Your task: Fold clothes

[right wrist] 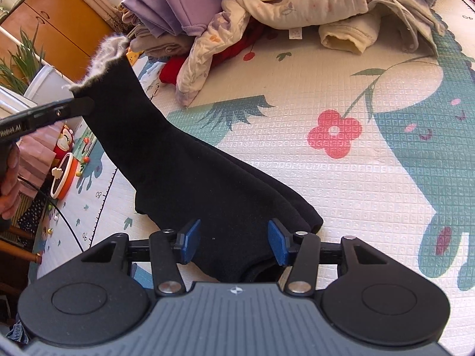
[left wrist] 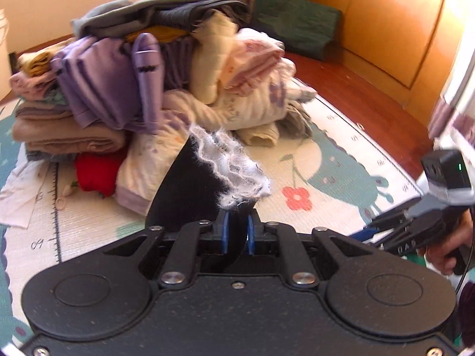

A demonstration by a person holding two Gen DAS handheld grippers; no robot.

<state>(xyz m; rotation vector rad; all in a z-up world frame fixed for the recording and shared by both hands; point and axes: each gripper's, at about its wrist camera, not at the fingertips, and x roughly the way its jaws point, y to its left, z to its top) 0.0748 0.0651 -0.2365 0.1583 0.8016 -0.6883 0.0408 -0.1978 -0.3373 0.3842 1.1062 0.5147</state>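
A black garment (right wrist: 190, 175) with a fuzzy grey-white lining (left wrist: 231, 166) lies partly on the play mat (right wrist: 371, 178). My left gripper (left wrist: 237, 231) is shut on one edge of the black garment and lifts it; it shows in the right wrist view (right wrist: 84, 103) at the left. My right gripper (right wrist: 234, 241) is open, its blue pads (right wrist: 190, 240) on either side of the garment's low end on the mat. The right gripper also shows in the left wrist view (left wrist: 415, 222) at the right edge.
A big pile of folded and loose clothes (left wrist: 142, 89) sits at the back of the mat. A dark green bag (left wrist: 294, 23) leans on the wooden wall. Toys (right wrist: 65, 166) and white pots with a plant (right wrist: 38, 83) stand at the left.
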